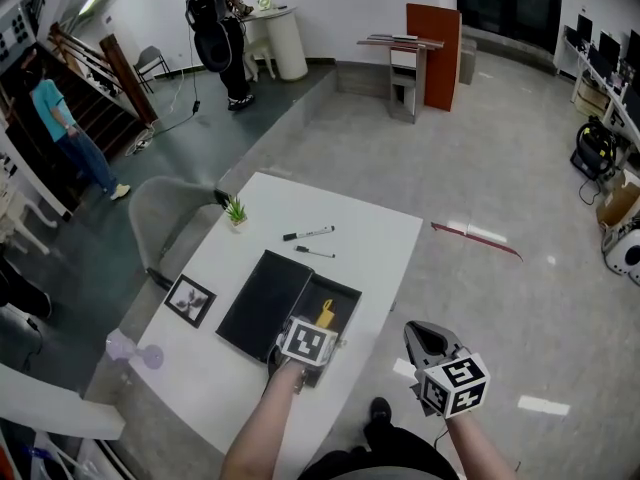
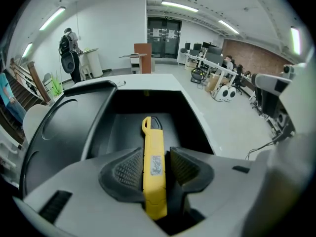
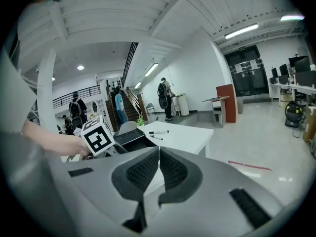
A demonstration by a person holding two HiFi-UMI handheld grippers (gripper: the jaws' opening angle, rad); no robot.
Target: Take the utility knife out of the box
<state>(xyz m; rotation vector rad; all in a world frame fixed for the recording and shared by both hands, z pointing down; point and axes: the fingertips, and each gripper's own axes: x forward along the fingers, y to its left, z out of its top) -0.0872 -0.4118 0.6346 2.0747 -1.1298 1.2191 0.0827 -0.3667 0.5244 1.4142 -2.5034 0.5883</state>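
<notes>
Presently: utility knife [image 2: 153, 147], yellow, slim, straight. It lies lengthwise between the left gripper [image 2: 155, 168] jaws, far end with its hang-hole pointing into the open black box [image 2: 123, 107], near end back past the pads.
- Grip: left pad [image 2: 128, 171] is flush against the knife's flank. Right pad [image 2: 185, 168] looks to be touching too, though a thin dark line there may be only shadow. I read the jaws as clamped on the handle, about mid-length, over the small label.
- Handling, as judged: a light, rigid plastic body, so no sag. The smooth sides could slip if squeezed near the tapered end. The flat middle is the sound place to hold, and the ribbed pads should bite well there. Blade appears retracted.
- Head view: knife [image 1: 327, 314] sits in the box tray [image 1: 348, 292], lower centre of frame, with the lid [image 1: 262, 303] laid open to its left. Not yet clear of the box walls.
- Right gripper [image 3: 158, 169]: jaws closed on each other, nothing held. It is at lower right of the head view, off the white table [image 1: 380, 238].
- Two pens [image 1: 308, 234] lie above the box.
</notes>
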